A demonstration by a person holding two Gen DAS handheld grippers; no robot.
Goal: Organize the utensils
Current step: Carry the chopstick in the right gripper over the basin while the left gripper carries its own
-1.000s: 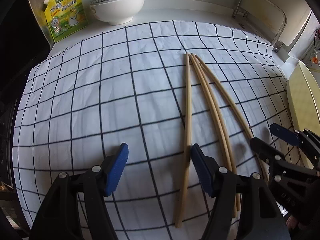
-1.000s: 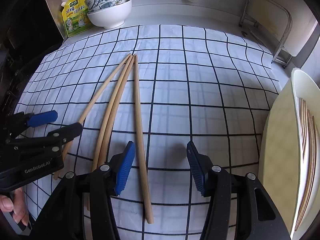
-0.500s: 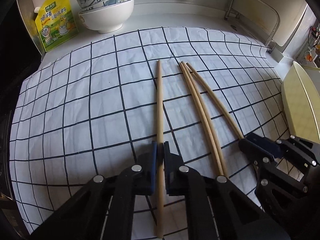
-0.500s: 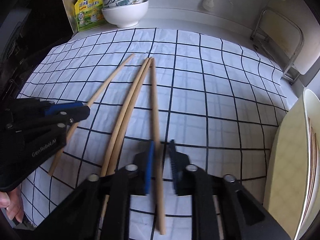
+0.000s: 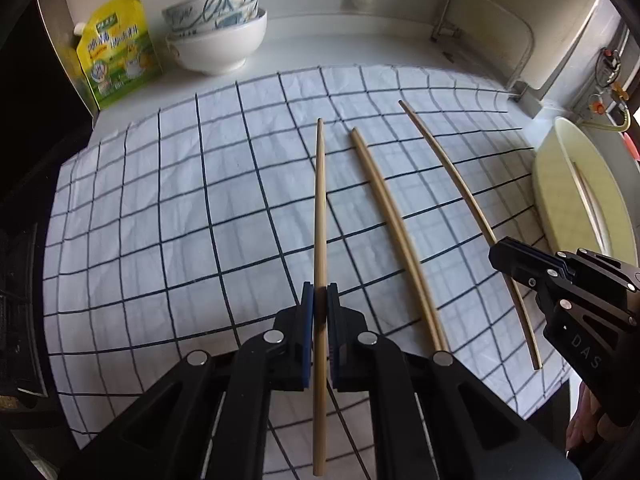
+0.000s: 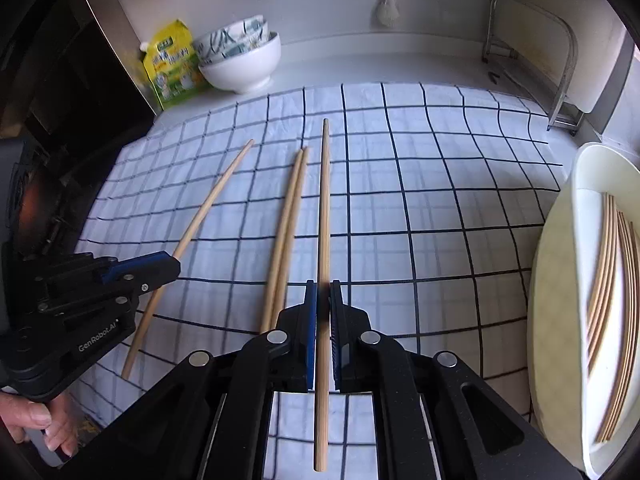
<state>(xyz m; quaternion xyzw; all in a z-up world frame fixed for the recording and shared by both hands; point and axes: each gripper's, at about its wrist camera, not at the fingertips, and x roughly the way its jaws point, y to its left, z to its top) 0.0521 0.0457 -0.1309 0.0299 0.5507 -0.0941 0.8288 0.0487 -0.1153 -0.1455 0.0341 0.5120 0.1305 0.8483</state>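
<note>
In the left wrist view, our left gripper (image 5: 320,300) was clenched on a single chopstick (image 5: 319,208), which ran up over the checked cloth (image 5: 160,220). To the right of that chopstick lay a pair of chopsticks (image 5: 394,228) side by side on the cloth. Farther right, our right gripper (image 5: 505,252) was clamped on another chopstick (image 5: 452,172). Beyond the cloth stood stacked bowls (image 5: 218,40) and a yellow pouch (image 5: 116,48).

In the right wrist view, our right gripper (image 6: 323,300) gripped its chopstick (image 6: 325,200) above the cloth (image 6: 440,220). Left of it lay the pair (image 6: 288,216), and farther left our left gripper (image 6: 170,266) held its chopstick (image 6: 216,192). Right of the cloth, a pale tray (image 6: 560,280) held more chopsticks (image 6: 612,300).
</note>
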